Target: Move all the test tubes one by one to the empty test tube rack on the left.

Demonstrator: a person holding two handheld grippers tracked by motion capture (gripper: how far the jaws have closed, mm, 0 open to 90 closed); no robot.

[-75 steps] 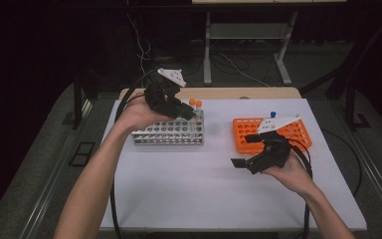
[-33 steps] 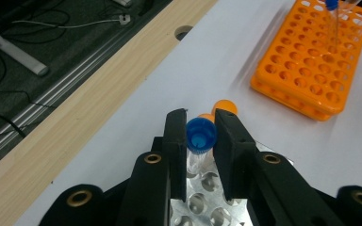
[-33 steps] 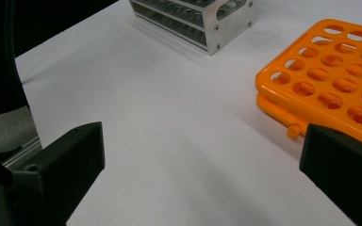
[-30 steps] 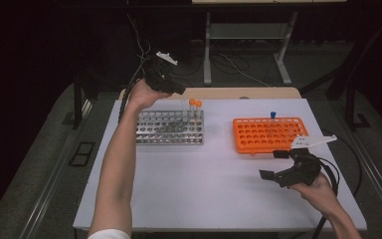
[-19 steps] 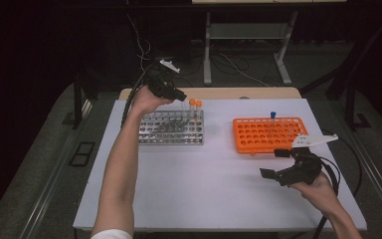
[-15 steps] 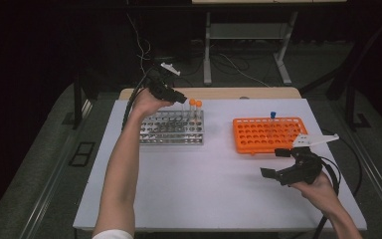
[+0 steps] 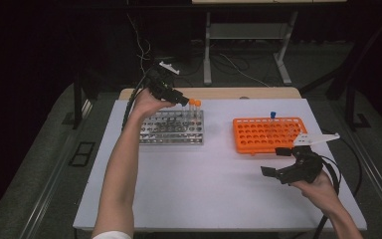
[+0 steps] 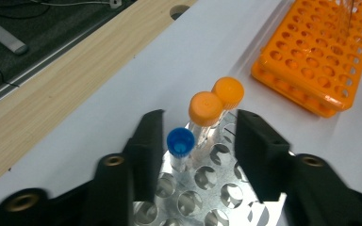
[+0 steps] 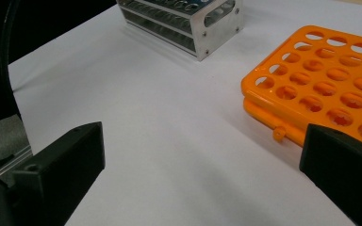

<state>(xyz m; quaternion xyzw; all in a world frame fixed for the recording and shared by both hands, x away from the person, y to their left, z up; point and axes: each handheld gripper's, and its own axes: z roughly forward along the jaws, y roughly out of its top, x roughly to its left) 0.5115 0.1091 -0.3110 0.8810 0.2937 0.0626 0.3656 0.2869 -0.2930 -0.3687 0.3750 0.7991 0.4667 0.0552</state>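
The blue-capped tube (image 8: 180, 147) is slim and clear, standing upright in the metal rack (image 7: 171, 127) at its far corner, just beside two orange-capped tubes (image 8: 206, 113) (no writing readable on any). The left gripper (image 8: 195, 141) has its fingers open on either side of it, not touching. The right gripper (image 7: 284, 160) hovers open over the desk (image 7: 204, 189) near the orange rack (image 7: 263, 134).

High view: white table top (image 7: 214, 184) evenly lit from above, surroundings nearly black, soft grain, low sharpness. Shadows short and faint under the metal rack (image 7: 171, 128) and orange rack (image 7: 266, 135). Left gripper view: tube caps (image 8: 206, 108) sharp, near black jaws slightly soft, the one on the right smeared at the lower edge (looks like motion blur). Mild glare on the metal rack holes. Right gripper view: jaws out of focus, table bright near blown-out, far corner dark.
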